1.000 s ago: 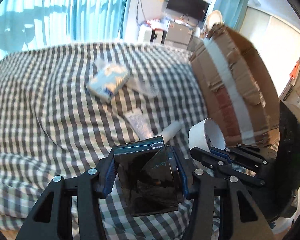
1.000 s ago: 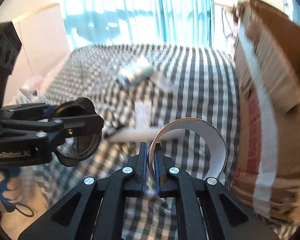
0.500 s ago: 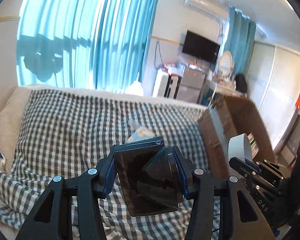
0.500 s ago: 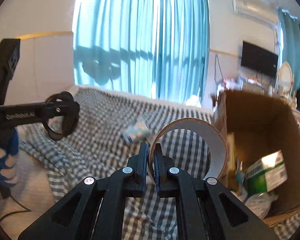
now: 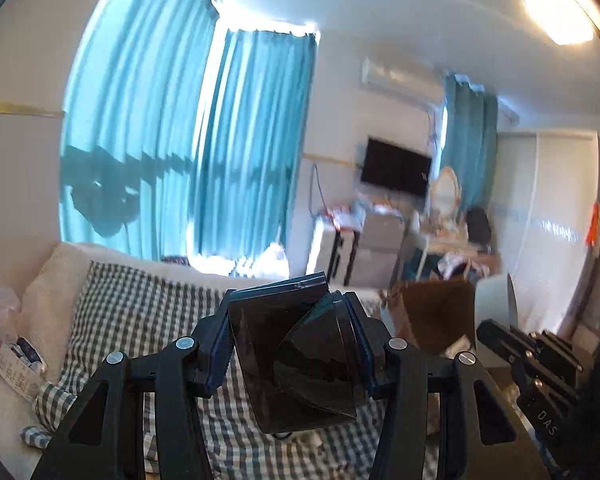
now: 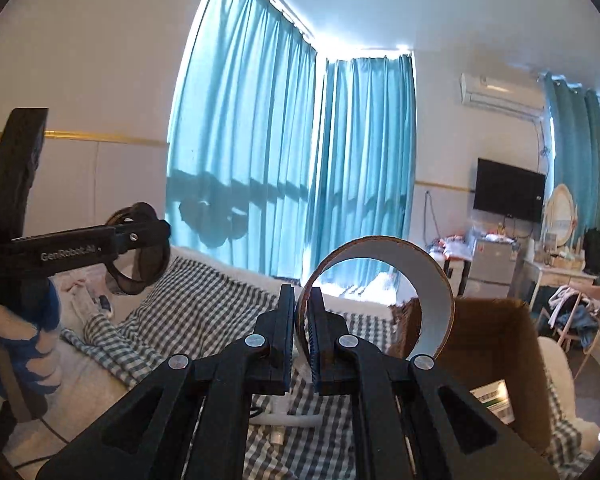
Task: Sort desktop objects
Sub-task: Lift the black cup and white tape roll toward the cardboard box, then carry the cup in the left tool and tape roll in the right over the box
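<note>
**Both grippers loaded, the cardboard box low and to the right**

Left wrist view: our left gripper [image 5: 292, 350] is clamped on a dark glossy object [image 5: 296, 356], a flat black panel with a rounded cap pressed against the right pad; we cannot name it more exactly. It sits upright between the pads with its long side running near to far. The open cardboard box [image 5: 436, 316] lies beyond it and to the right, past the checked cloth [image 5: 140, 304]. At the right edge our right gripper [image 5: 496, 332] carries the white tape roll [image 5: 494, 300] between us and the box, so we judge that the right hand is nearer the opening.

Right wrist view: the right gripper [image 6: 302, 328] is pinched tight on the wall of the tape roll [image 6: 432, 300], the ring standing on edge with its hole facing us. The box [image 6: 496, 344] opens just behind and right of the ring, with a green-labelled package [image 6: 492, 400] inside. The near rim is the edge to clear. Far left, the left gripper [image 6: 140, 236] holds its dark object [image 6: 138, 256] well away, above the cloth [image 6: 204, 300], leaving free room over the box.
</note>
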Motion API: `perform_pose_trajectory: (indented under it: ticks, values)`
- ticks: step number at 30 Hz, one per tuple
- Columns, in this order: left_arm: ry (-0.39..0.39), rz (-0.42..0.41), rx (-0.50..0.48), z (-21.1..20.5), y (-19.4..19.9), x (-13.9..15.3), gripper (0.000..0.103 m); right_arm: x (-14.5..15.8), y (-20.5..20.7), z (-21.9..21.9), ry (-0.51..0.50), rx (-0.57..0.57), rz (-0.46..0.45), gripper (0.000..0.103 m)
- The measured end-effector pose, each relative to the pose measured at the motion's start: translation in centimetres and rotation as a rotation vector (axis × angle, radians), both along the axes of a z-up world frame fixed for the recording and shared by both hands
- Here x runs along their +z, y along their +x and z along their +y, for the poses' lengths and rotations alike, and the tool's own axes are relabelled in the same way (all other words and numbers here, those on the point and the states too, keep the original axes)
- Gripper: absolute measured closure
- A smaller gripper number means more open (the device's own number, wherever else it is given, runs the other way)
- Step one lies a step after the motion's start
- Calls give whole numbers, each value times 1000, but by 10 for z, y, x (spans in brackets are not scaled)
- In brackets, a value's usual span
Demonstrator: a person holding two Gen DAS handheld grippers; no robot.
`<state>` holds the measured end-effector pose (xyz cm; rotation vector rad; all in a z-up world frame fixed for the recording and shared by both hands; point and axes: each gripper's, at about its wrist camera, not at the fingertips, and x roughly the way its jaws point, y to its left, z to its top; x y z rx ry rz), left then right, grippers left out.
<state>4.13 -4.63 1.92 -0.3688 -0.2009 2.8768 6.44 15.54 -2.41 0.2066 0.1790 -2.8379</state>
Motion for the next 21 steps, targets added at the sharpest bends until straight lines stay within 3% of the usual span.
perform_pose_trajectory:
  ticks: [3,10,14,17,21]
  values:
    - [-2,24,-2,6,11,7,51,8,9,3,38,-53,33,97]
    - [-53,32,-48,37,11,24,51,22,22,23,24,-102,76,97]
    - [-38,60,-64,62,10,28,51,27,25,45,-1,-130,68,97]
    - [-32,32,-64,81,-1,24,51,30,26,65,-16,-146,76,97]
    - [-81,27,-92,116,-9,21,51,28,25,95,-65,-166,57,97]
